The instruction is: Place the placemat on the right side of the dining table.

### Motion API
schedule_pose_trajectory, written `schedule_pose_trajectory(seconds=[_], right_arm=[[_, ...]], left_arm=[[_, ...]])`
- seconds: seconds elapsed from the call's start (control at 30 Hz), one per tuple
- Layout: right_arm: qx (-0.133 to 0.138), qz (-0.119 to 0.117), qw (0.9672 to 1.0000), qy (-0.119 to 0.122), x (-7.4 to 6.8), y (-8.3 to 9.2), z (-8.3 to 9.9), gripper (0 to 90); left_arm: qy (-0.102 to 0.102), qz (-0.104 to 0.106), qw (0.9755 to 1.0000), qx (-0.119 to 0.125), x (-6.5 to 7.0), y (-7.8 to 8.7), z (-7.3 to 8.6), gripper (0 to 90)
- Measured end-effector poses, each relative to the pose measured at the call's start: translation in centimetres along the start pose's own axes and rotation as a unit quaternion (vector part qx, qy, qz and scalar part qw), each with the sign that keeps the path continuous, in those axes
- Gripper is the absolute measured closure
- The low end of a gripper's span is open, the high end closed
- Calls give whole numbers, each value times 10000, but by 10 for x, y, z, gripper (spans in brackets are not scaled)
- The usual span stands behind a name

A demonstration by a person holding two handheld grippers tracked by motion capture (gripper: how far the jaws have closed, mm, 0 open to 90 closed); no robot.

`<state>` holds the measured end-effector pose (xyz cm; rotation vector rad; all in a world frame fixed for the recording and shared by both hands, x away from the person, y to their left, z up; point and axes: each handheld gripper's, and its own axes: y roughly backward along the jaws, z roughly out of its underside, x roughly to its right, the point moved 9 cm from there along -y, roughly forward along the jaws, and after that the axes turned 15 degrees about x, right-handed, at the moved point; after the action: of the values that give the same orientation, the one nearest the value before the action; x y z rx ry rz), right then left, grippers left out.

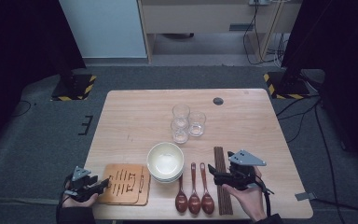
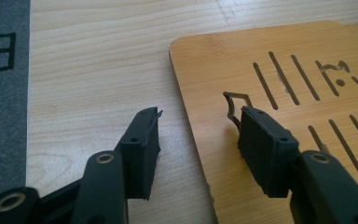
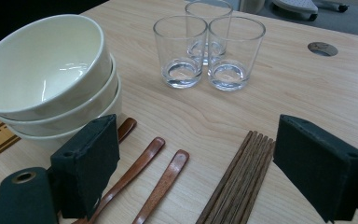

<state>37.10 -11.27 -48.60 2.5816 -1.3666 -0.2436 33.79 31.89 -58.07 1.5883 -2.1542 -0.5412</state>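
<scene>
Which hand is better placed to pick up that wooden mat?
Probably the left. The left hand-held gripper already straddles the edge of the wooden mat, one jaw on each side. The right hand-held gripper is over by the chopsticks.

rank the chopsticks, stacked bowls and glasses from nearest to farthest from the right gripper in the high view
From the right gripper:
1. Chopsticks, right beside it.
2. Stacked bowls, to its left.
3. Glasses, farther up the table.
</scene>
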Motion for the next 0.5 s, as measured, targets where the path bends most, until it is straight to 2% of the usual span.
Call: schedule_pose_trajectory(seconds=[0.2, 0.4, 0.5], right_arm=[[-10, -11, 10000, -4, 0, 0, 1, 151], [24, -117, 9999, 1, -7, 1, -2, 162], [45, -180, 9998, 27, -12, 1, -3, 165]], left_arm=[[73, -130, 9997, 193, -5, 5, -6, 470], [-3, -273, 9996, 61, -9, 9, 1, 474], [-13, -288, 9995, 84, -9, 12, 1, 478]])
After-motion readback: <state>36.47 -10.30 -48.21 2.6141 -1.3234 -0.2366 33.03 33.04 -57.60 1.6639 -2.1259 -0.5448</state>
